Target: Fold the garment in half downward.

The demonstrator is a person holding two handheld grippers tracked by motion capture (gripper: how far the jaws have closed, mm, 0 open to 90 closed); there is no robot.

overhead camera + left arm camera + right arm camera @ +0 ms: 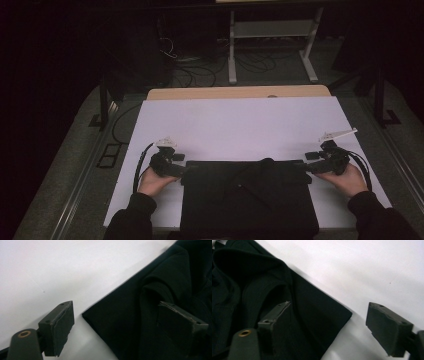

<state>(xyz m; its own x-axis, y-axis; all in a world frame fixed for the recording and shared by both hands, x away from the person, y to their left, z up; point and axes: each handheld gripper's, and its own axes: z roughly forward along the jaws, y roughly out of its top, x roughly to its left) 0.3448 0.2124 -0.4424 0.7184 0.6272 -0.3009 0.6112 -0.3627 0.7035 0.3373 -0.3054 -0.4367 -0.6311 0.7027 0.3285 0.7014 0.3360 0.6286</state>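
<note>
One black garment (248, 197), folded into a rough rectangle, lies flat at the near edge of the white surface (240, 122), its two far corners pointing left and right. At the left corner, the left tongs (181, 170) stand with their jaws spread either side of the cloth's edge: in the left gripper view one jaw sits over bare white, the other over a raised fold of the garment (152, 315), and neither pad presses on it. The right tongs (309, 168) mirror this at the right corner, jaws wide apart astride the garment's corner (319, 312), nothing pinched. Two hands, two tongs, one garment. Beyond the cloth, the white surface runs open to its far edge, where a strip of bare wood (239, 92) shows; white margins remain on both sides of the garment.
</note>
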